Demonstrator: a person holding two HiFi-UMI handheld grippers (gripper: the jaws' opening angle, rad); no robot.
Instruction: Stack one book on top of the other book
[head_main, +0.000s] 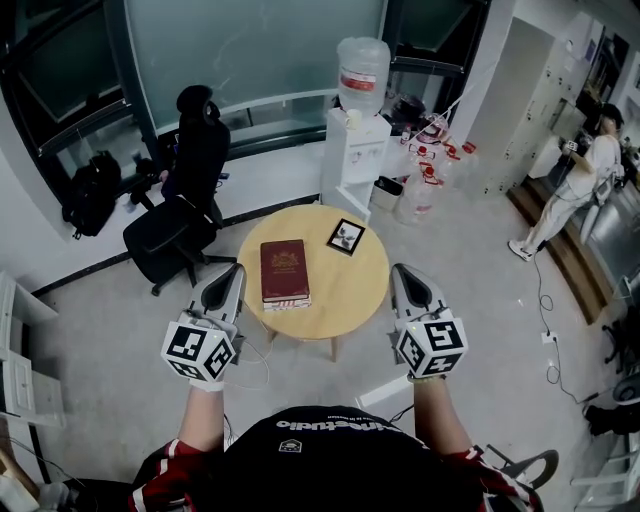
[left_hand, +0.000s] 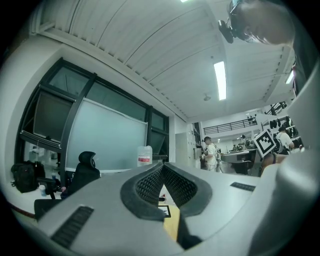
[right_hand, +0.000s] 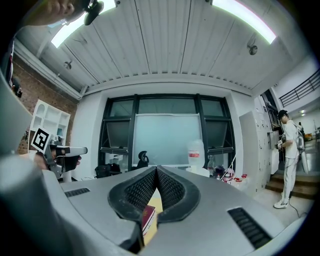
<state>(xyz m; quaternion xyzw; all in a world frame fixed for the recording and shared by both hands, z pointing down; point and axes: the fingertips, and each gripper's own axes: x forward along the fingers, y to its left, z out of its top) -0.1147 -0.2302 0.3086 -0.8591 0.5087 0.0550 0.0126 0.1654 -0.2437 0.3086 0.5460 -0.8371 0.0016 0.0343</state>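
A dark red book (head_main: 285, 270) lies on the left half of the round wooden table (head_main: 350, 290); the right gripper view catches a sliver of this red book (right_hand: 148, 218) below the jaws. Pale page edges show along its near side; whether a second book lies under it I cannot tell. A small black-bordered book or card (head_main: 346, 236) sits toward the far right of the tabletop and also shows as the card (left_hand: 164, 211) under the left jaws. My left gripper (head_main: 238, 268) hovers at the table's left edge, shut and empty. My right gripper (head_main: 397, 268) hovers at the right edge, also shut and empty.
A black office chair (head_main: 178, 215) stands left of the table. A white water dispenser (head_main: 358, 140) with several bottles beside it stands behind. A person (head_main: 575, 190) stands far right. A black backpack (head_main: 88, 195) leans by the window wall. Cables run across the floor.
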